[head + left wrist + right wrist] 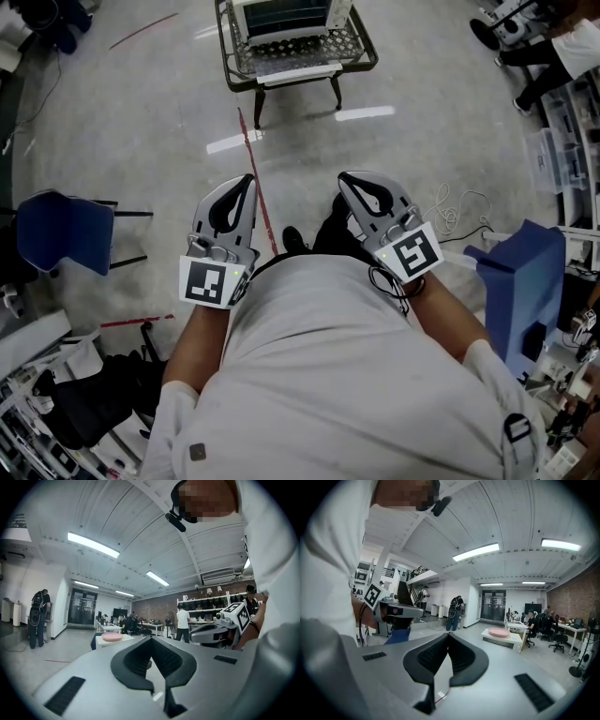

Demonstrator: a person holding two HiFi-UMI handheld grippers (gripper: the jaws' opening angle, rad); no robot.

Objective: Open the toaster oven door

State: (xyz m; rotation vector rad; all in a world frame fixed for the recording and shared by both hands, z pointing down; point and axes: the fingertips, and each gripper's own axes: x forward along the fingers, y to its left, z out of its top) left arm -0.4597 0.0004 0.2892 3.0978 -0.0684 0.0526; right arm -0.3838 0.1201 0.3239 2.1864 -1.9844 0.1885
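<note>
Atop a perforated metal desk (pixel 352 47) with curved legs stands the boxy white toaster oven (pixel 281 17). Well apart from it, the smooth grey left gripper (pixel 248 180) and right gripper (pixel 344 178) keep their ribbed jaws pressed together, empty.

You are holding the left gripper (pixel 247 183) and the right gripper (pixel 347 180) side by side in front of your torso, well apart. Both are pointing forward, with their tips converging slightly. Both sets of jaws are sitting closed on nothing. Your left forearm (pixel 199 339) and right forearm (pixel 448 317) are extending bare behind the grippers, and the marker cubes are facing upward.
</note>
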